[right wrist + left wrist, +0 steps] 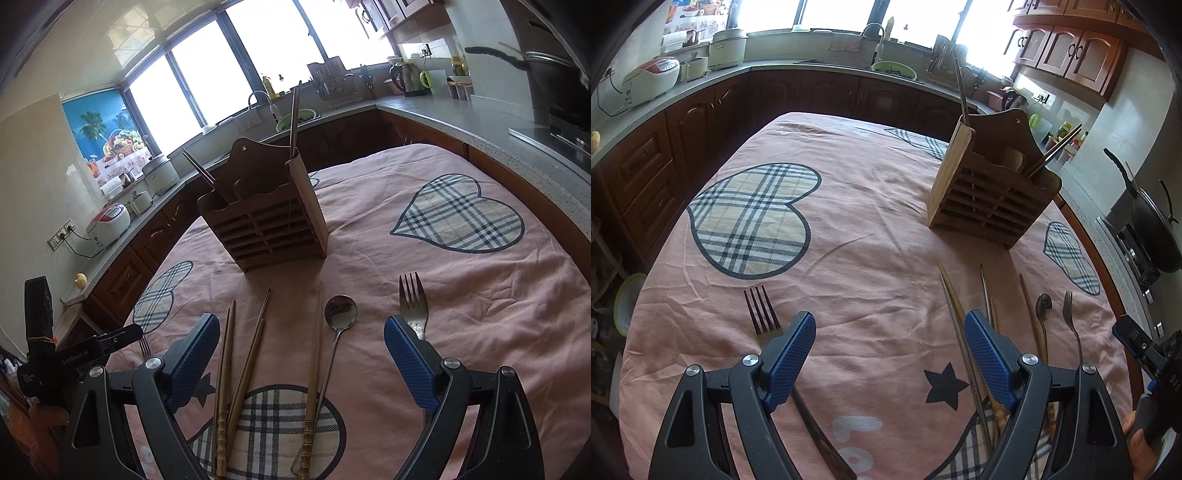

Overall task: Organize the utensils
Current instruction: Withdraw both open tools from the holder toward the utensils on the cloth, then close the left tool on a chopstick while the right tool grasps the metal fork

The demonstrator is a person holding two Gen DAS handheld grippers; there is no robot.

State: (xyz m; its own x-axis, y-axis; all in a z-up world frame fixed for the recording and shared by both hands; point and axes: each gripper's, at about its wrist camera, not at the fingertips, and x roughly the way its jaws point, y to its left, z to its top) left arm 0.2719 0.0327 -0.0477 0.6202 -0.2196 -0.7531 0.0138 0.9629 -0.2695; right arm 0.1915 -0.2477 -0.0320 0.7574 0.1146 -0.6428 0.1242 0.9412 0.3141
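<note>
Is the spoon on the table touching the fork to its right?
Apart. The right wrist view shows bare pink cloth between the spoon and the fork; they lie side by side without meeting.

Lying on the pink cloth (pixel 461 295): two forks, one (pixel 413 299) at the right, one (pixel 762 310) at the left; one spoon (pixel 340 314); wooden chopsticks (pixel 251 350), five showing, possibly more where they overlap. Standing on the cloth: one wooden utensil holder (pixel 266 229), with three metal sticks (pixel 294 118) showing above its rim.
</note>
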